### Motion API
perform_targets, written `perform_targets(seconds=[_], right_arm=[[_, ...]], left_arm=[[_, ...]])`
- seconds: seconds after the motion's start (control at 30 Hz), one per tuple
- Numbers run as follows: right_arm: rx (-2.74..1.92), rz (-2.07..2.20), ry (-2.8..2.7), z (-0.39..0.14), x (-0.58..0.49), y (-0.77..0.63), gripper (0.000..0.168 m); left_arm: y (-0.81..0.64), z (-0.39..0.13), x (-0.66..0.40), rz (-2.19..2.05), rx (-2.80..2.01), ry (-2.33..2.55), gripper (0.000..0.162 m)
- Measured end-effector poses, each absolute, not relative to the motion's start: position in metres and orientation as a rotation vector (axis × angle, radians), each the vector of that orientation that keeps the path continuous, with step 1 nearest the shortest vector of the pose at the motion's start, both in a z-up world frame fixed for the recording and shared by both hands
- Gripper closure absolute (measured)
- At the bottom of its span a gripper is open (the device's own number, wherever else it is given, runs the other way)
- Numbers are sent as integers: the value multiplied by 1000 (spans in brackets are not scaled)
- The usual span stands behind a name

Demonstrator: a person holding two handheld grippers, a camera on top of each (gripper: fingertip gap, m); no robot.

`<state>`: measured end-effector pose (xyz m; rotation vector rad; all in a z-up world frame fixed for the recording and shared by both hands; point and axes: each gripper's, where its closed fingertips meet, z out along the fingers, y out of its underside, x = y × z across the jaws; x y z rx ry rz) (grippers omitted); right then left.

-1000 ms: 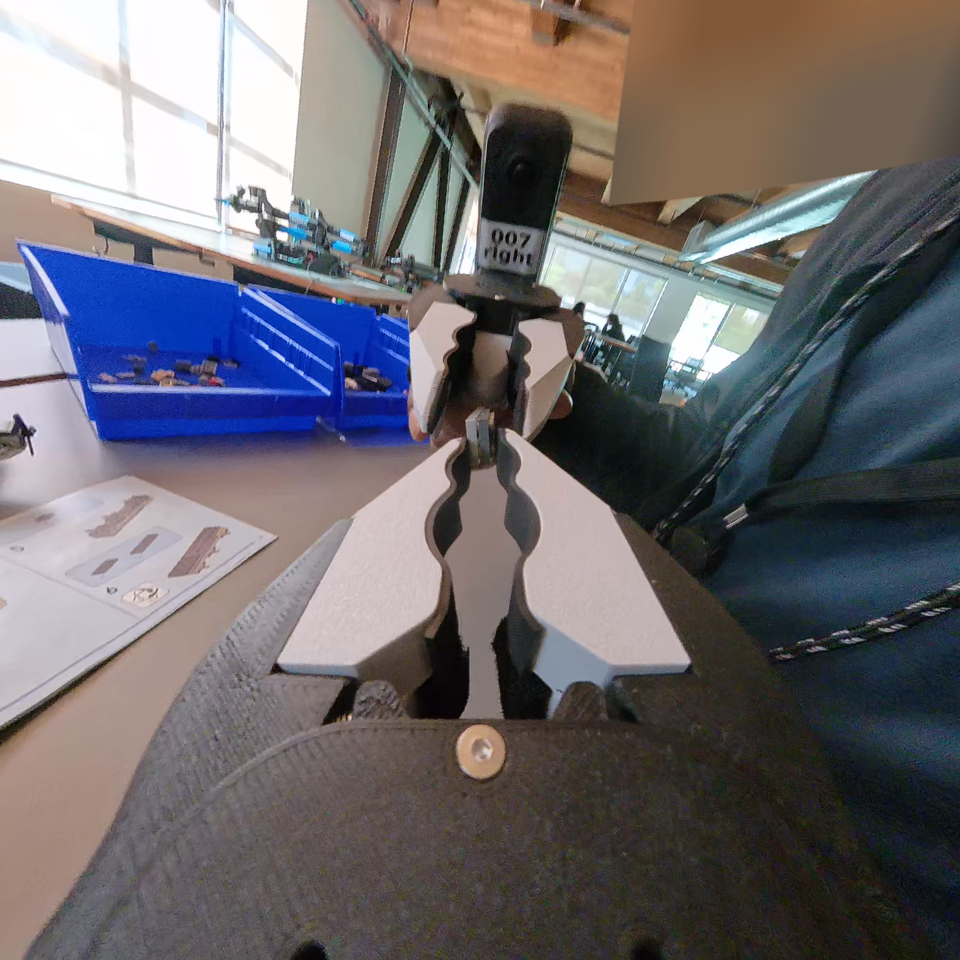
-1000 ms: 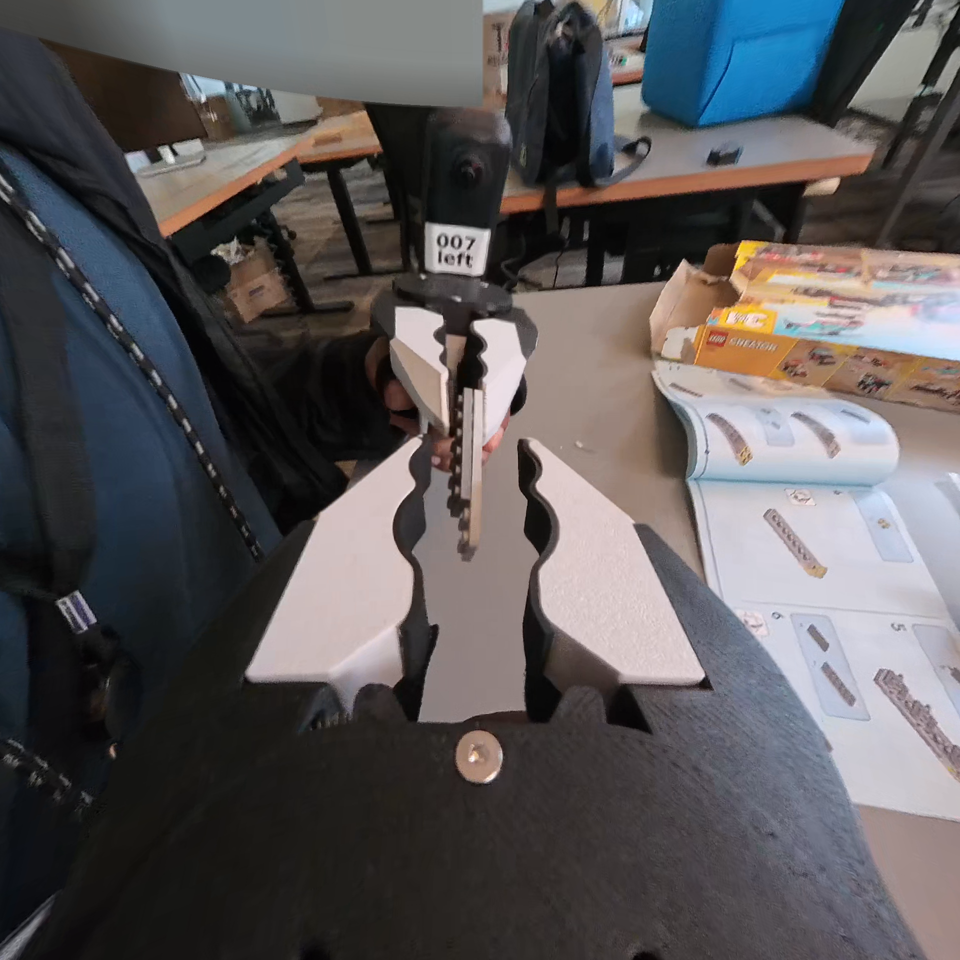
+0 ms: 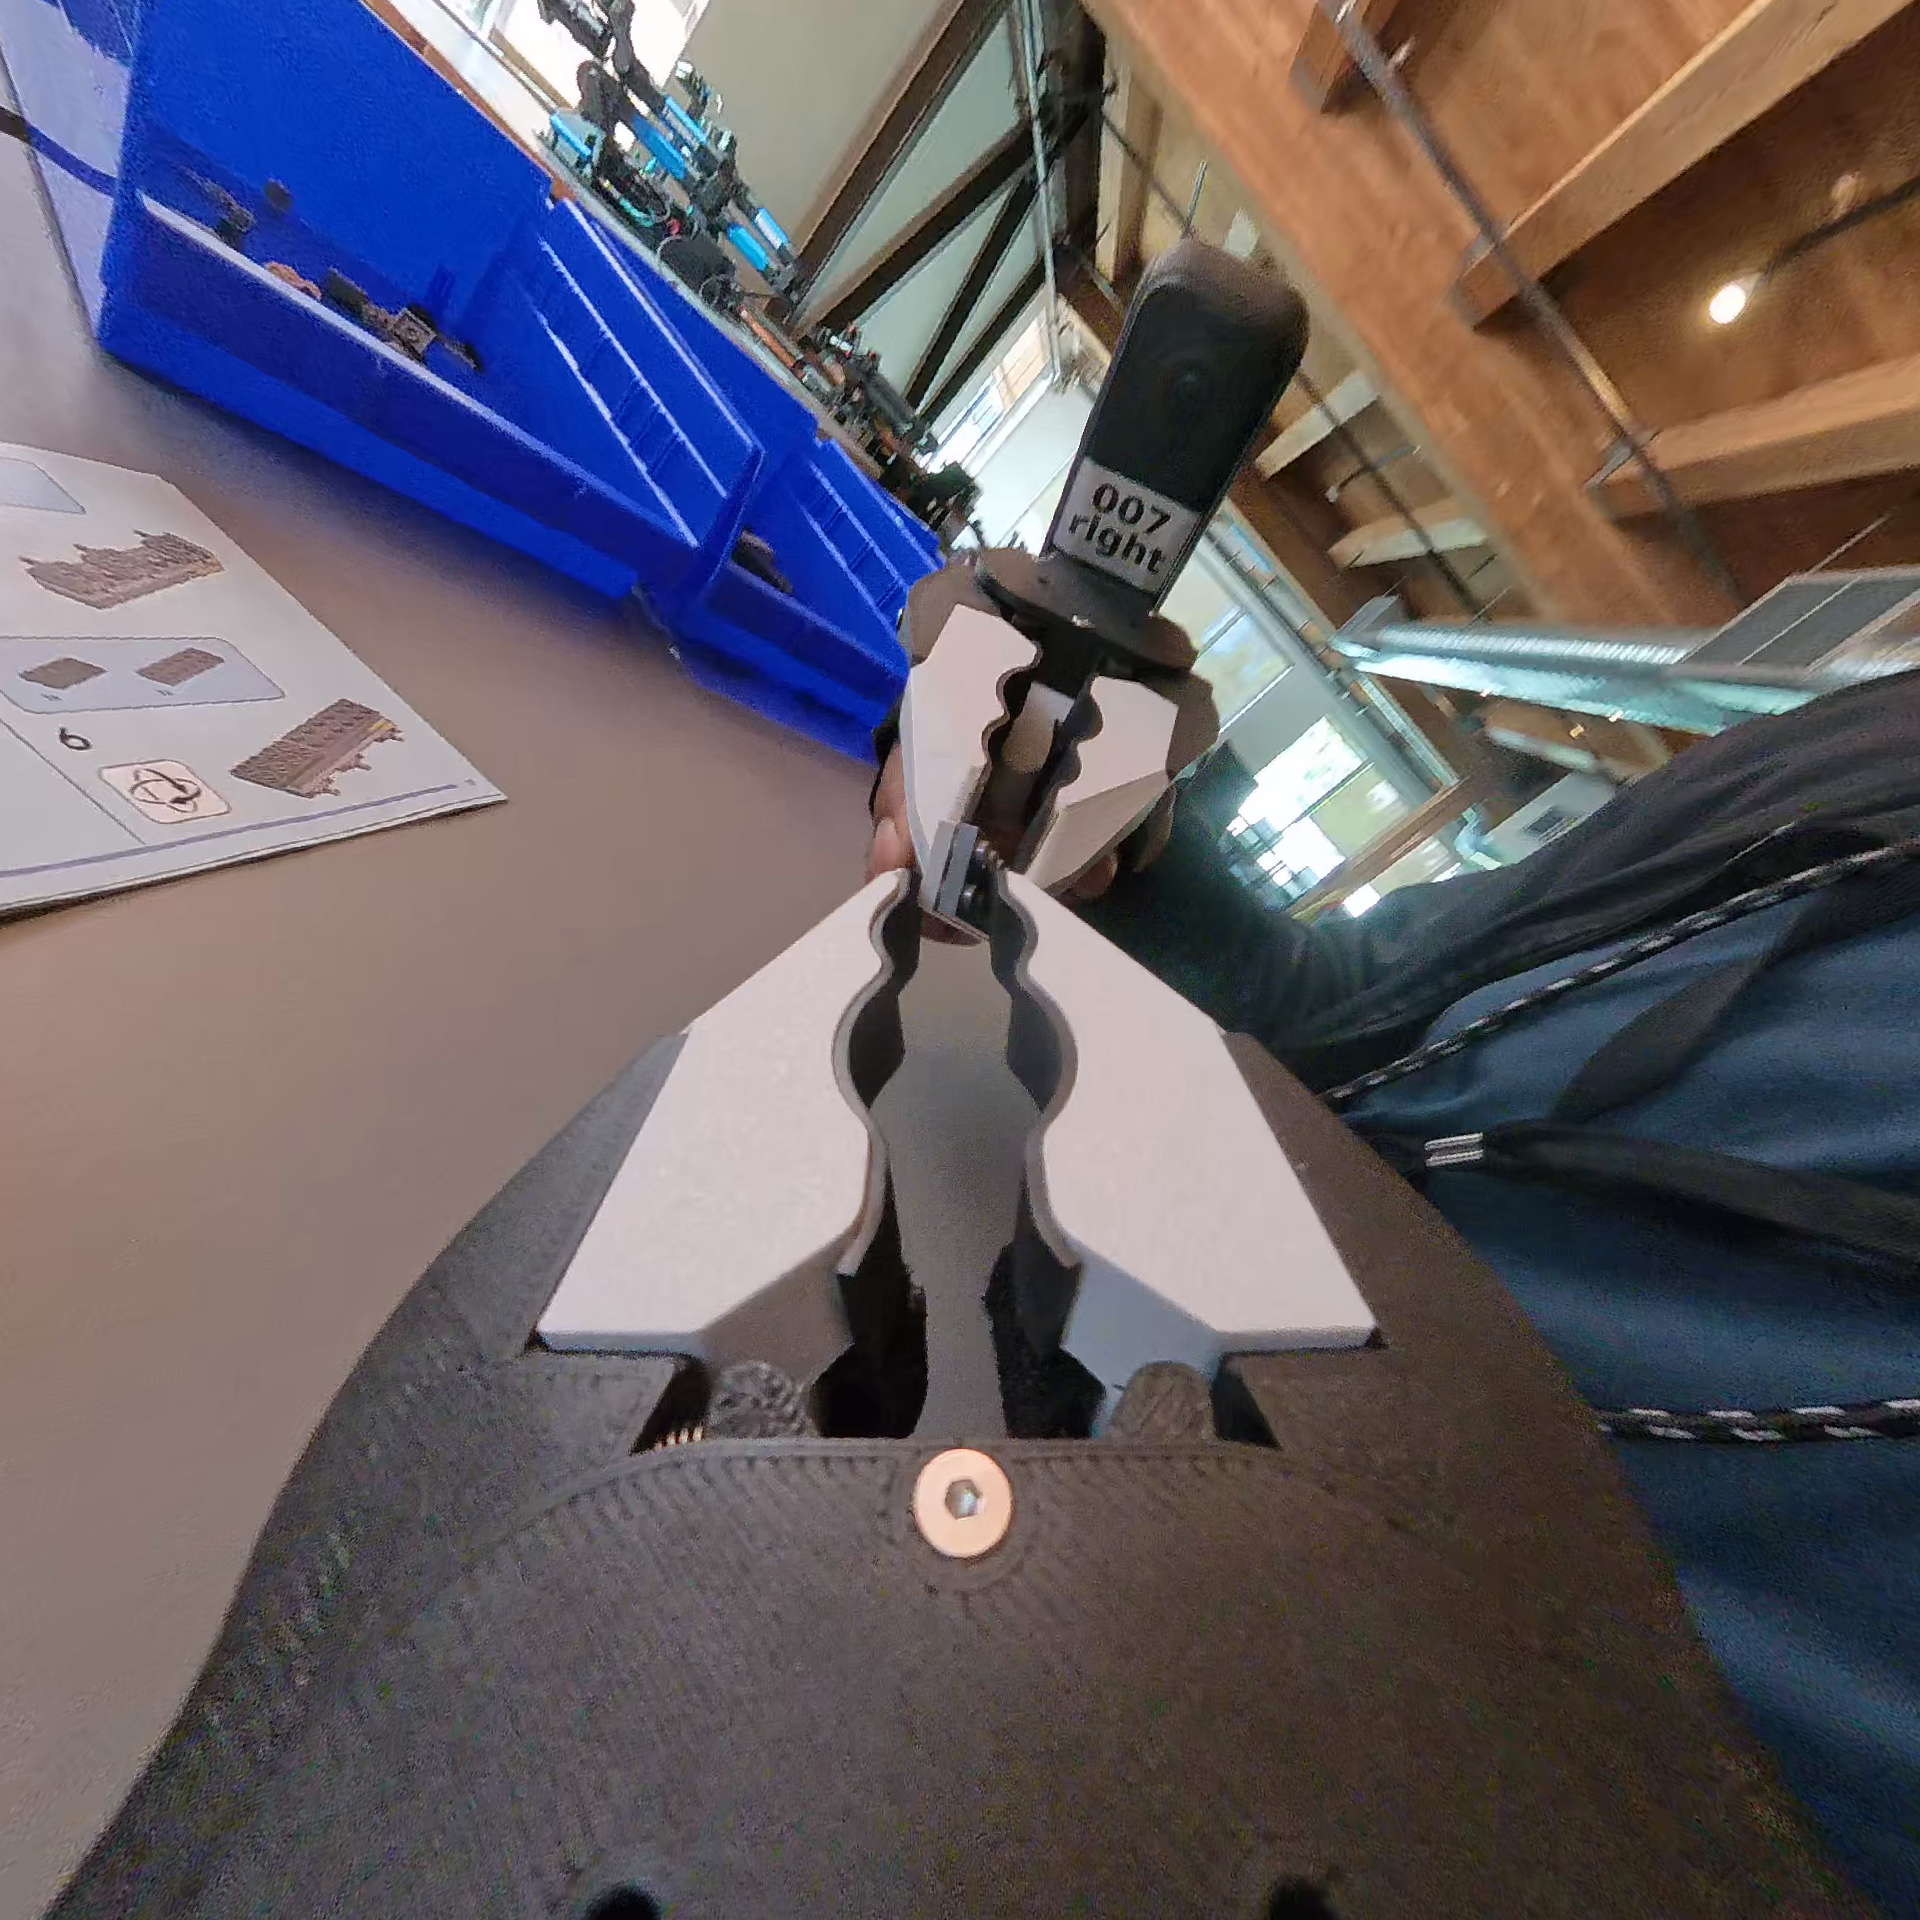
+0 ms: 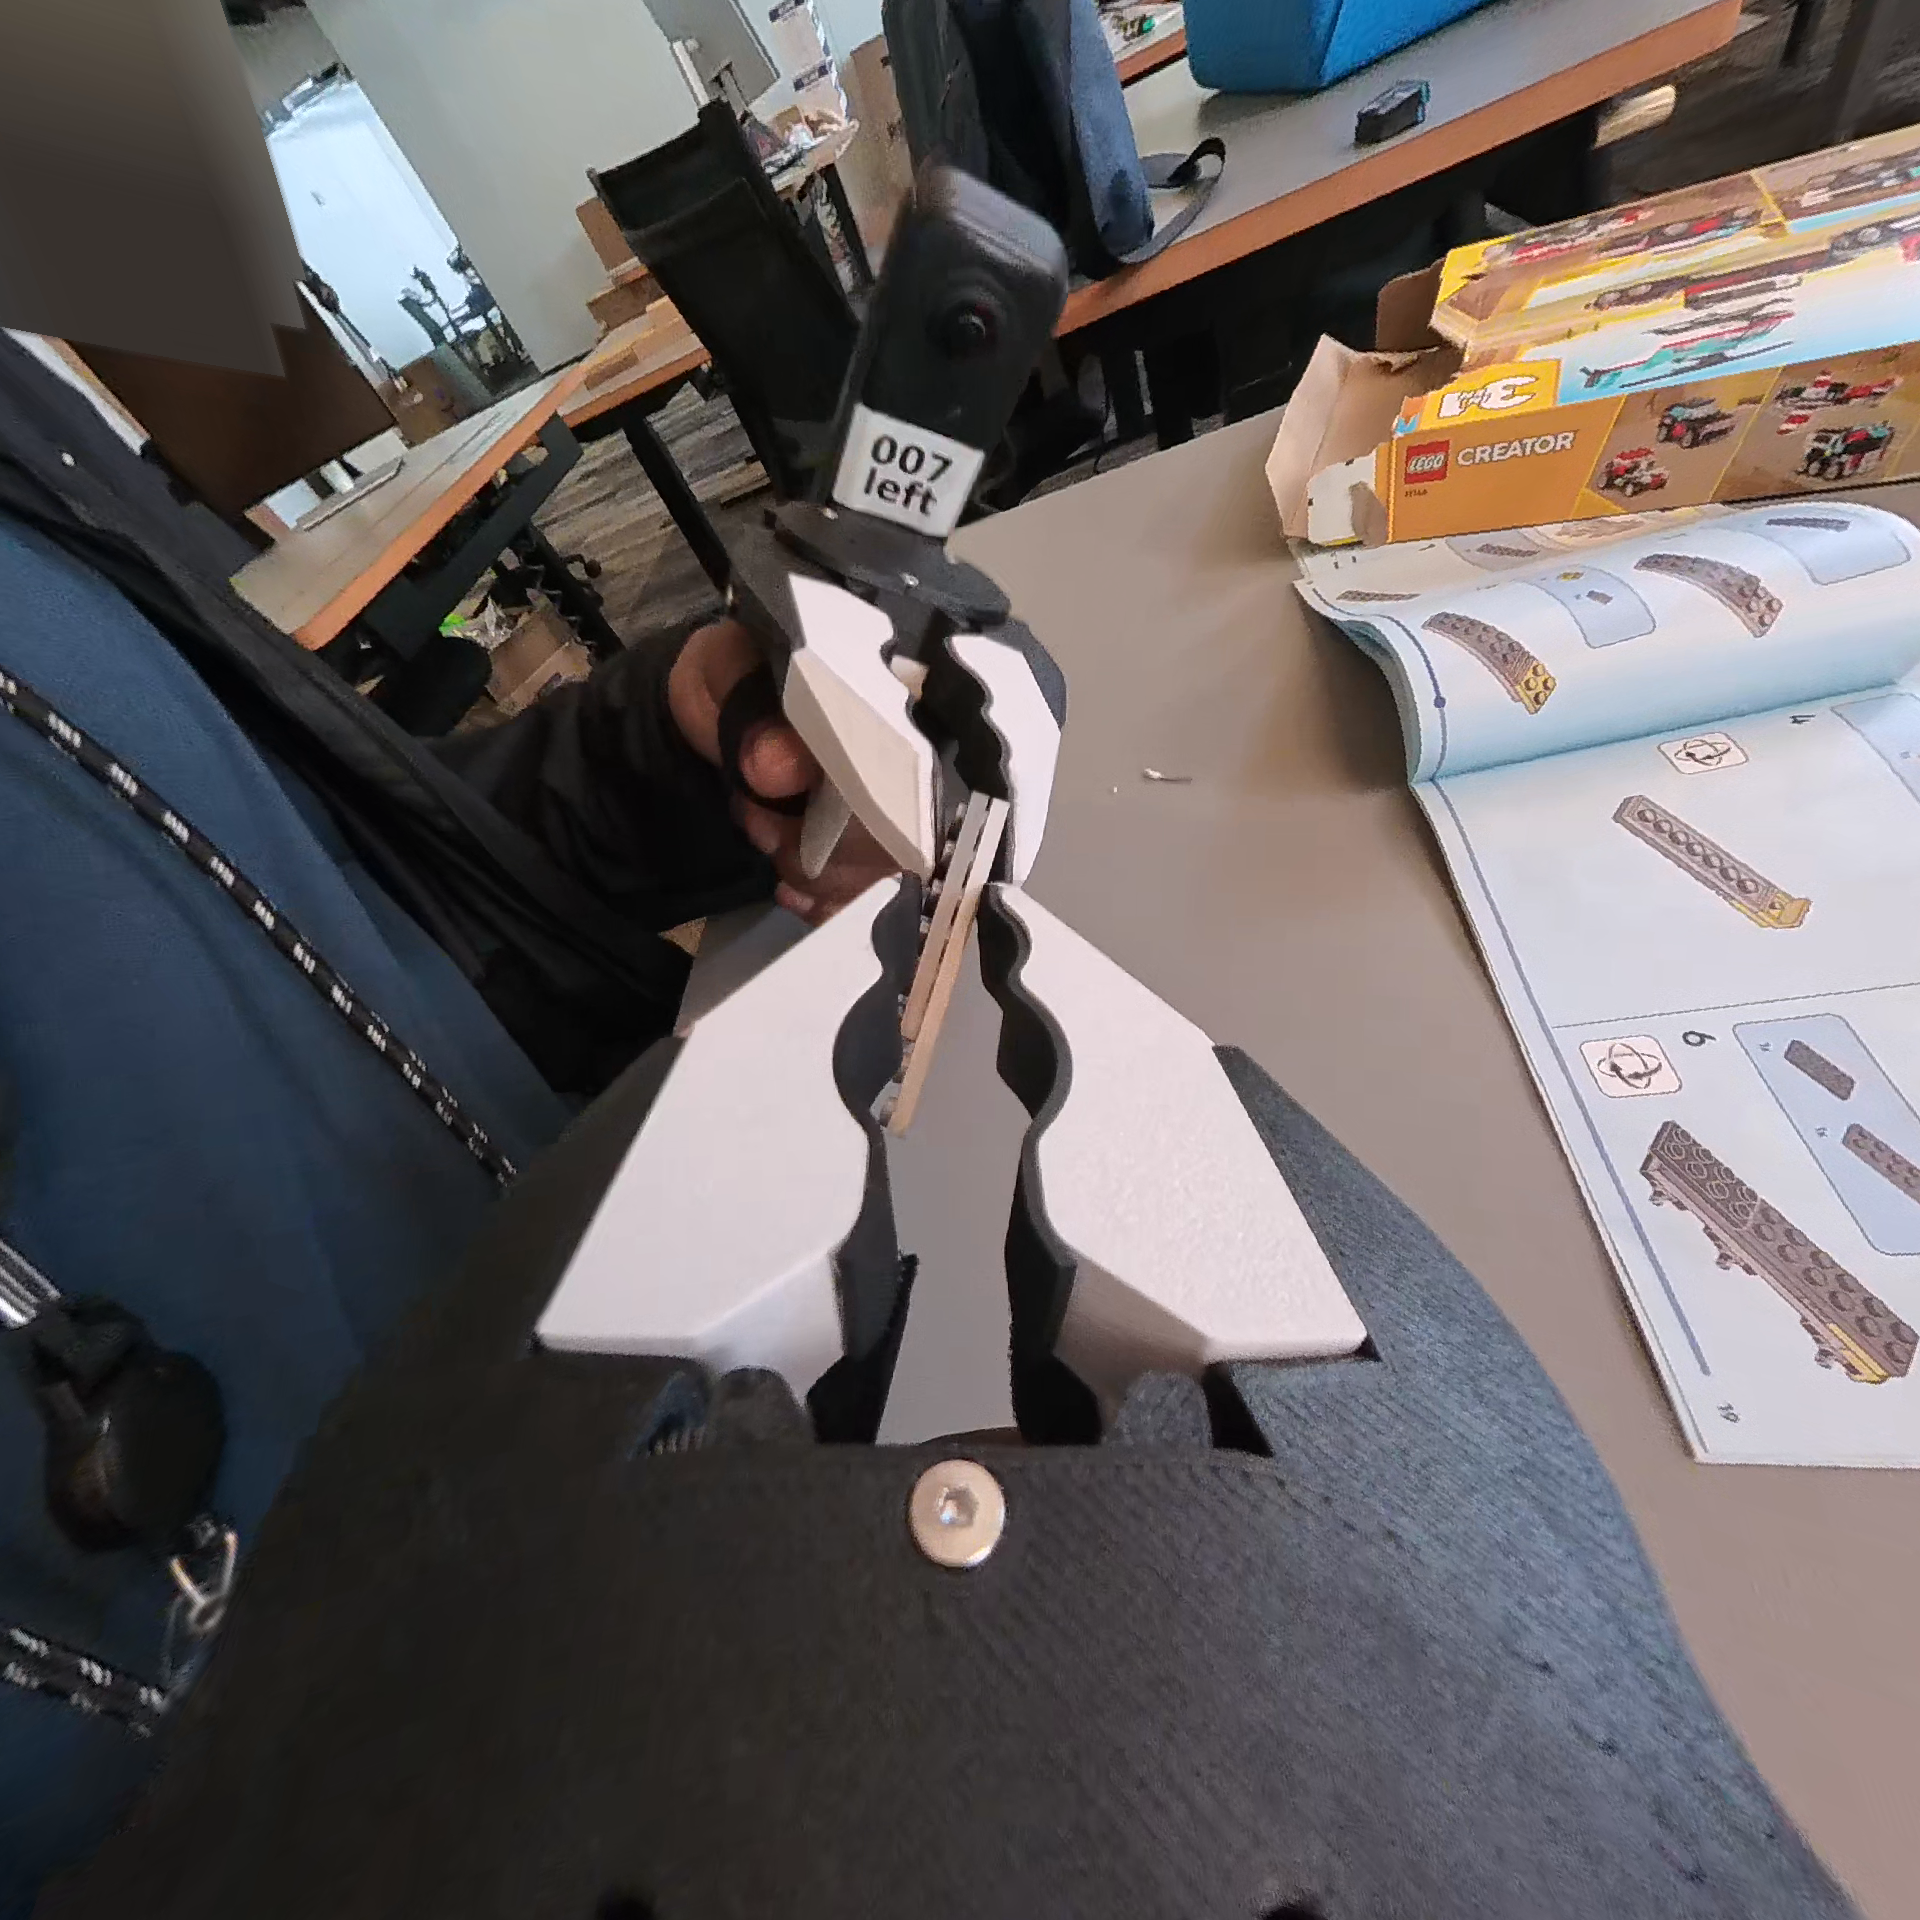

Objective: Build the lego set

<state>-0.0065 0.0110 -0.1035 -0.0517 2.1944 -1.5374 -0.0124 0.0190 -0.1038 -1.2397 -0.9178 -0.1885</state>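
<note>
Both grippers are meeting tip to tip above the table (image 4: 1195, 665).
The left gripper (image 4: 961, 821) is pinching the plate (image 4: 940, 977), its long axis pointing into the right gripper's (image 4: 951, 904) narrowly parted jaws.

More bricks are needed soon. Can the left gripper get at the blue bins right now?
Probably not yet: the left gripper is shut on the grey lego plate, whose far end sits between the right gripper's fingertips. The table toward the blue bins looks unobstructed.
</note>
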Motion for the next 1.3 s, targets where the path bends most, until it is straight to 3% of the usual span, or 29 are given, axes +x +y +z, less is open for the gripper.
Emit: perform_targets(seconds=[0.37,1.13,1.3], right_arm=[[80,-1609,2141,-76,-8,-2,157],[-154,-1820,2084,-49,4,5,158],[-144,-1995,1959,-34,-1,7,158]], left_arm=[[5,-75,-13,-296,-987,-854,153],[11,-46,0,-75,-1056,-663,154],[8,-35,-3,-99,-942,-669,142]])
